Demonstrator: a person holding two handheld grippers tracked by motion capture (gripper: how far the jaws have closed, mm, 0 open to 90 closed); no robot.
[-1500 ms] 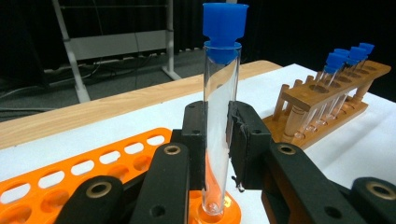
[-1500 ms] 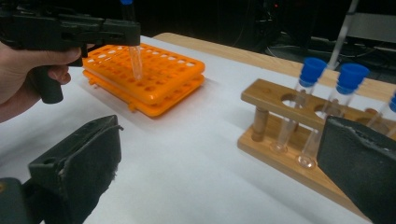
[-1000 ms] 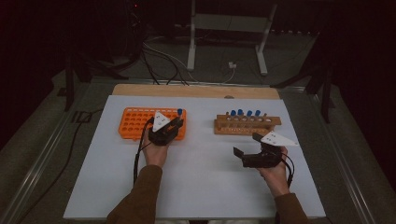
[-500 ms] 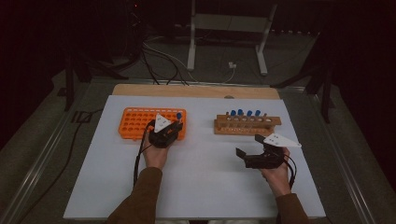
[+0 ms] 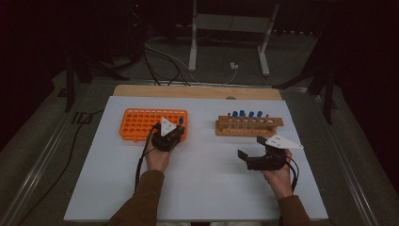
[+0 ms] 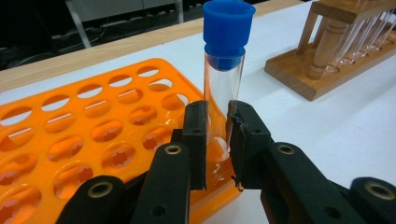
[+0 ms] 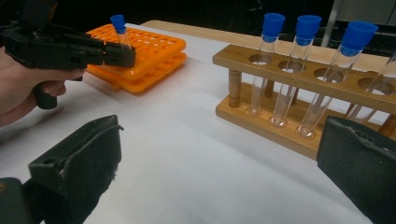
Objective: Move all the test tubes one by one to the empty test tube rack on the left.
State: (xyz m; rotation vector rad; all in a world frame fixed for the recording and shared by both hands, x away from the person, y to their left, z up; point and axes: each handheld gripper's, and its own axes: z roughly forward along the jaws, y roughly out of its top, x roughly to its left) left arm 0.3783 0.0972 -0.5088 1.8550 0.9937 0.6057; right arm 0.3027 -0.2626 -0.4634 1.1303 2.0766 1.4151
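A clear test tube [image 6: 223, 84] with a blue cap [image 5: 181, 121] stands upright, its lower end in a hole at the near right corner of the orange rack [image 5: 141, 123]. My left gripper [image 5: 179, 128] is shut on its lower half, one pad on each side [image 6: 217, 140]. From the right gripper view the same tube [image 7: 119, 28] rises above the left gripper [image 7: 123, 53]. My right gripper [image 5: 251, 147] stands open over bare table in front of the wooden rack [image 5: 249, 126], nothing between its jaws [image 7: 219, 163].
The wooden rack [image 7: 299, 79] holds several blue-capped tubes [image 7: 266, 56] in a row. The orange rack [image 6: 70, 130] has many unfilled holes. A white mat [image 5: 207, 188] covers the table; a wooden strip [image 5: 197, 92] runs along its far edge.
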